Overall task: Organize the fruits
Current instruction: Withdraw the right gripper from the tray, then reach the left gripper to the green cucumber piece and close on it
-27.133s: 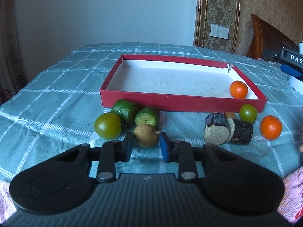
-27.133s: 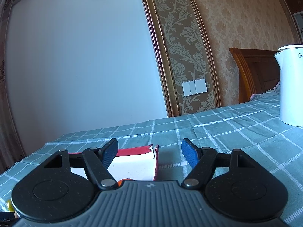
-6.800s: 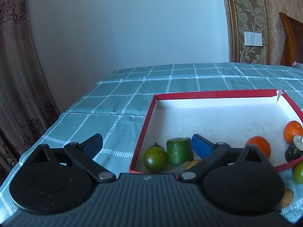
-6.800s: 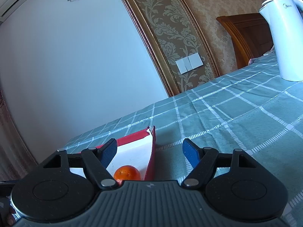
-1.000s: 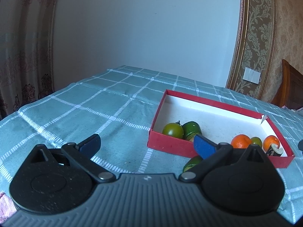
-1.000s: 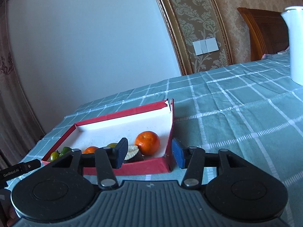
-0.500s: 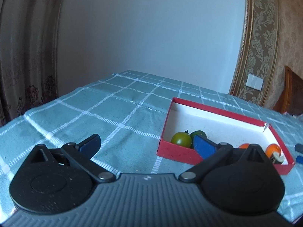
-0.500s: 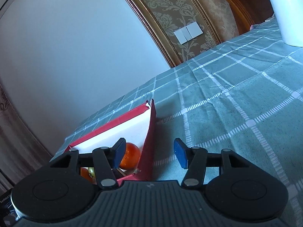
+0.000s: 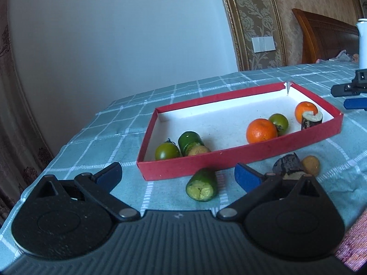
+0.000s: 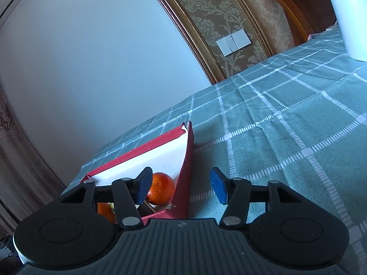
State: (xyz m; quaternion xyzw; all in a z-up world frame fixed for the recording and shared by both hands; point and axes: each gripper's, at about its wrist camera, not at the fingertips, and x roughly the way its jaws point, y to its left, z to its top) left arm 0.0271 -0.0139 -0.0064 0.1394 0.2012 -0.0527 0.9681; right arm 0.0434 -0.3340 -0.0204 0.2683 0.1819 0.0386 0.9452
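A red tray [image 9: 229,154] with a white floor holds a green tomato [image 9: 167,151], a green cucumber piece [image 9: 190,140], a brownish fruit [image 9: 198,150], two oranges [image 9: 261,130], a second green tomato [image 9: 278,121] and a dark cut piece [image 9: 310,119]. On the cloth in front lie a green cucumber piece [image 9: 202,185], a dark cut piece [image 9: 286,165] and a brown round fruit [image 9: 310,165]. My left gripper [image 9: 177,176] is open and empty, just behind the loose cucumber piece. My right gripper [image 10: 181,184] is open and empty above the tray's right wall [image 10: 187,160], near an orange [image 10: 160,188].
The table carries a green checked cloth [image 9: 98,133]. A white kettle [image 10: 346,16] stands at the far right. The right gripper's tip [image 9: 351,96] shows at the right edge of the left wrist view. A wall and a wooden headboard [image 9: 325,36] lie behind.
My left gripper has swung right and down toward the loose fruits in front of the tray. My right gripper has barely moved and stays open over the tray's right end.
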